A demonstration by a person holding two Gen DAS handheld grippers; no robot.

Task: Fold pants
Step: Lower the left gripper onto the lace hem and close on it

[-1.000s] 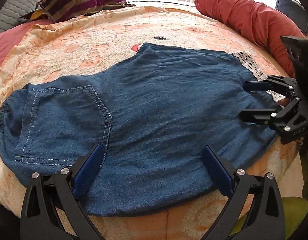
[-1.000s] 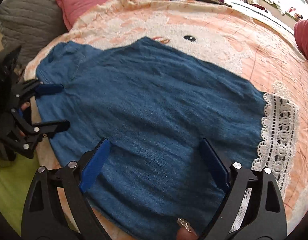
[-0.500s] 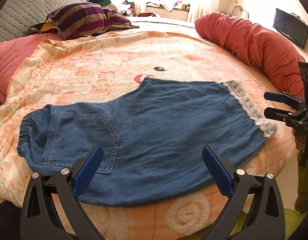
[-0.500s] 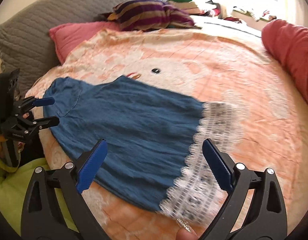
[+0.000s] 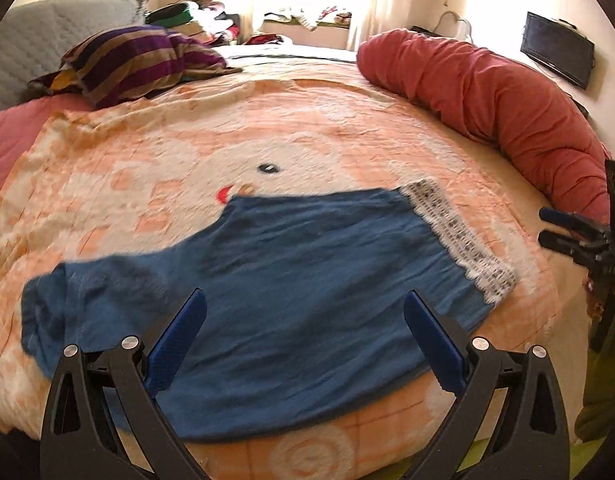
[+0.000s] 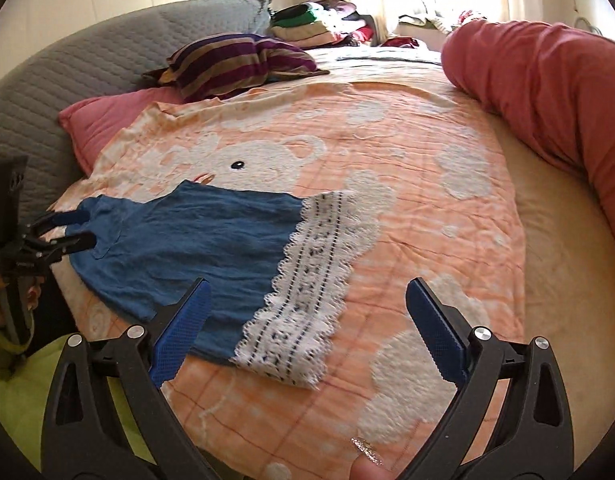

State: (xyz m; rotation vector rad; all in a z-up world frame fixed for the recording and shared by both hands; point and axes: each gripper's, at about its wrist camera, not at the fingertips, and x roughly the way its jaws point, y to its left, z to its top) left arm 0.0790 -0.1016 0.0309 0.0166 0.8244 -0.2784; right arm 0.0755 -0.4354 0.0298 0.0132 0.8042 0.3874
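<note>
Pants: blue denim pants [image 5: 291, 280] lie flat on the orange blanket [image 5: 267, 132], near its front edge, waist to the left
Lace hem: a white lace hem [image 6: 307, 276] ends the leg on the right
Left gripper: left gripper [image 5: 303, 344] is above the pants' near edge, jaws spread wide, holding nothing
Right gripper: right gripper [image 6: 307, 336] is over the hem and blanket, jaws wide apart, empty
Surroundings: red bolster [image 5: 487, 96] on the right, striped pillow [image 6: 235, 60] at the back
</note>
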